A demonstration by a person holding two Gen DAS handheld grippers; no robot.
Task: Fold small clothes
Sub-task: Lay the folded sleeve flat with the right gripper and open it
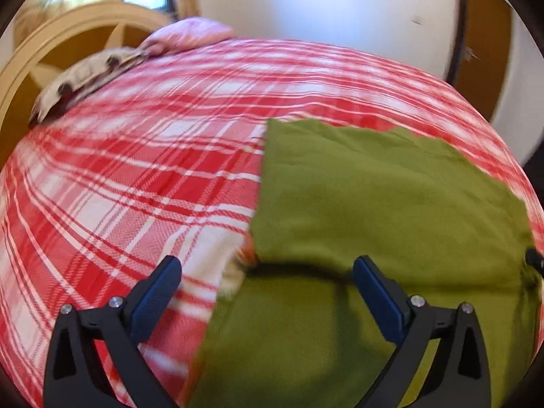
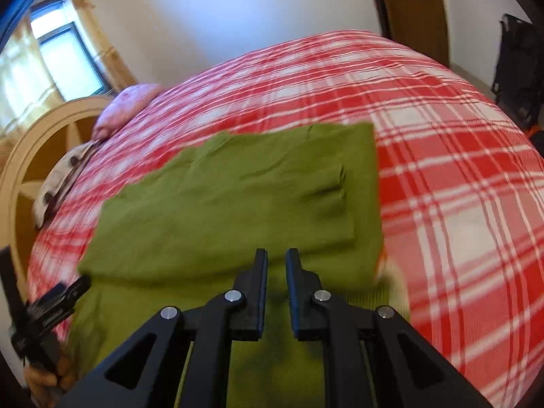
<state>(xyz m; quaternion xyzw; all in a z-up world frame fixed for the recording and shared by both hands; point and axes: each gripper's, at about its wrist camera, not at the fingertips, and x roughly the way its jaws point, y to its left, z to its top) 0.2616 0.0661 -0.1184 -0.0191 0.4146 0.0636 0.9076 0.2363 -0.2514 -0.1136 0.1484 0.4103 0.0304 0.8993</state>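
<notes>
A green garment (image 1: 374, 204) lies on the red and white plaid bedspread (image 1: 136, 170), with one layer folded over another. My left gripper (image 1: 267, 268) hovers open over the garment's left edge, one finger above the bedspread and the other above the green cloth, nothing between them. In the right wrist view the same green garment (image 2: 244, 197) spreads ahead of my right gripper (image 2: 276, 255), whose jaws stand shut with only a narrow slit and no cloth visibly pinched. The left gripper (image 2: 54, 302) shows at the lower left there, held by a hand (image 2: 44, 380).
A pink pillow (image 1: 190, 34) and a patterned pillow (image 1: 85, 74) lie by the curved wooden headboard (image 1: 51, 54). Behind the bed are a white wall, a window (image 2: 68, 57) and a brown door (image 2: 411, 10). A black object (image 2: 516, 68) stands by the far right wall.
</notes>
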